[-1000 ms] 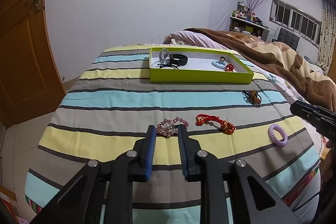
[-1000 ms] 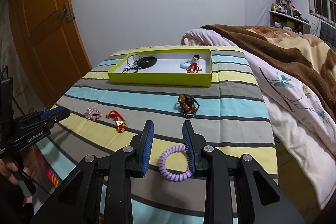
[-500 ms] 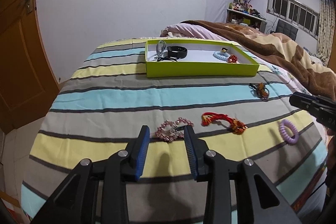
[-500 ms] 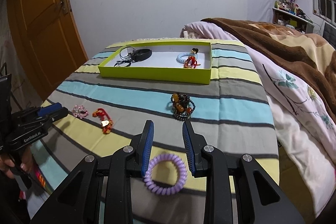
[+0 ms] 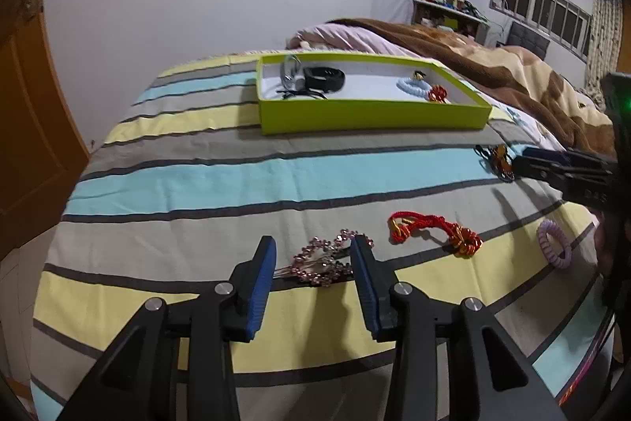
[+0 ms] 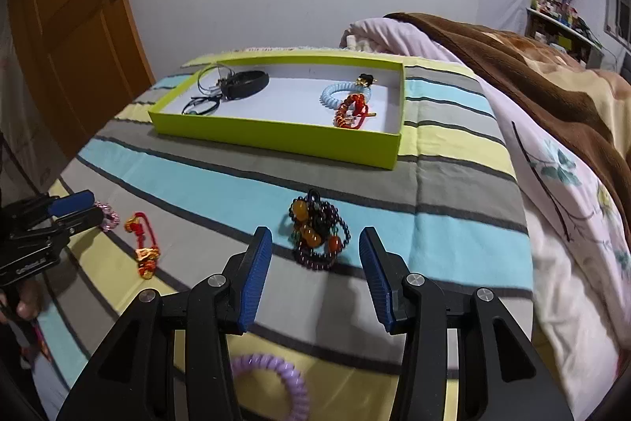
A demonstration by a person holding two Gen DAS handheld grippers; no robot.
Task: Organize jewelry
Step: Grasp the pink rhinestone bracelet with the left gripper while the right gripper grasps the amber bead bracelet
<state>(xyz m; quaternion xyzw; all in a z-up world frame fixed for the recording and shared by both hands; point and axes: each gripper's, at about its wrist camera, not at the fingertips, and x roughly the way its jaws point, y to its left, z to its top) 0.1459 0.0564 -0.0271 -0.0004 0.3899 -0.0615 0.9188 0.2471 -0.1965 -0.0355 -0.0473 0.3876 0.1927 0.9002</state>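
- Both my tongs have just been opening and now stand wide, with nothing pinched in either.
- My left tongs [image 5: 311, 263] have come closer to the pink beaded bracelet [image 5: 321, 261], which now lies on the bed's striped cover [image 5: 236, 176] between the blue pads, untouched as far as I can tell.
- My right tongs [image 6: 314, 255] have moved on from the purple coil hair tie [image 6: 276, 381], which a moment ago sat between the pads and now lies under the near end of the tongs; ahead is the dark beaded bracelet with amber beads [image 6: 319, 235], just beyond the pad tips and centred in the gap.
- I judge this means two pickups at once are being lined up, each piece bound for the green tray [image 6: 276, 139] at the far side, which already holds several pieces.
- The red knotted cord [image 5: 434, 229] lies between my two targets, unclaimed.
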